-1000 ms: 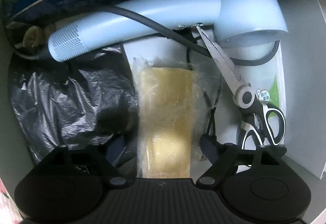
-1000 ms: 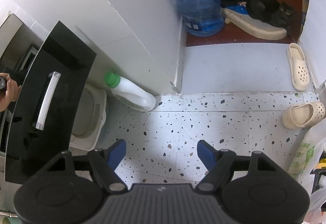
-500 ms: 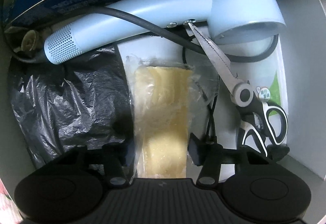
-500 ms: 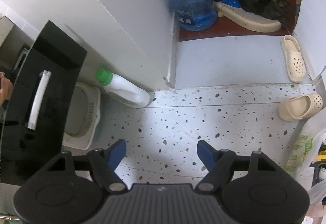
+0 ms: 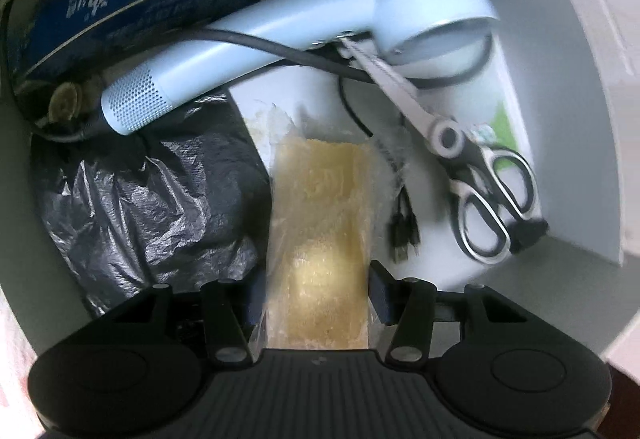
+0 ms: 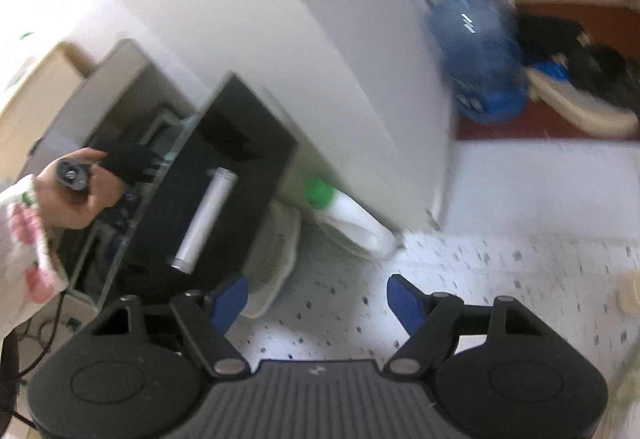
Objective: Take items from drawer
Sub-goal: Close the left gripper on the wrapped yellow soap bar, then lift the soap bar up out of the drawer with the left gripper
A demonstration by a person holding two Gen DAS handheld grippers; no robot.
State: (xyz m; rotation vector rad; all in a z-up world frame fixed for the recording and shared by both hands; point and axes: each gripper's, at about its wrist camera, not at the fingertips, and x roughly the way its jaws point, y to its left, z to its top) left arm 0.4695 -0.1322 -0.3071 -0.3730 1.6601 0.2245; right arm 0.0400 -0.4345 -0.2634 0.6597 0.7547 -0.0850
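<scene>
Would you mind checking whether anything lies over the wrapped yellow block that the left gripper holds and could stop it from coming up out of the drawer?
Nothing visible does. The left gripper is shut on the wrapped yellow block, whose top is bare. The hair dryer, its cord and the scissors lie beyond or beside it.

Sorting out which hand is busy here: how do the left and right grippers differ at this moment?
The left gripper is shut on the plastic-wrapped yellow sponge; the right gripper is open with nothing between its fingers. The left gripper points into the drawer beside the scissors; the right gripper looks out over the speckled floor. Both have blue-padded black fingers.
</scene>
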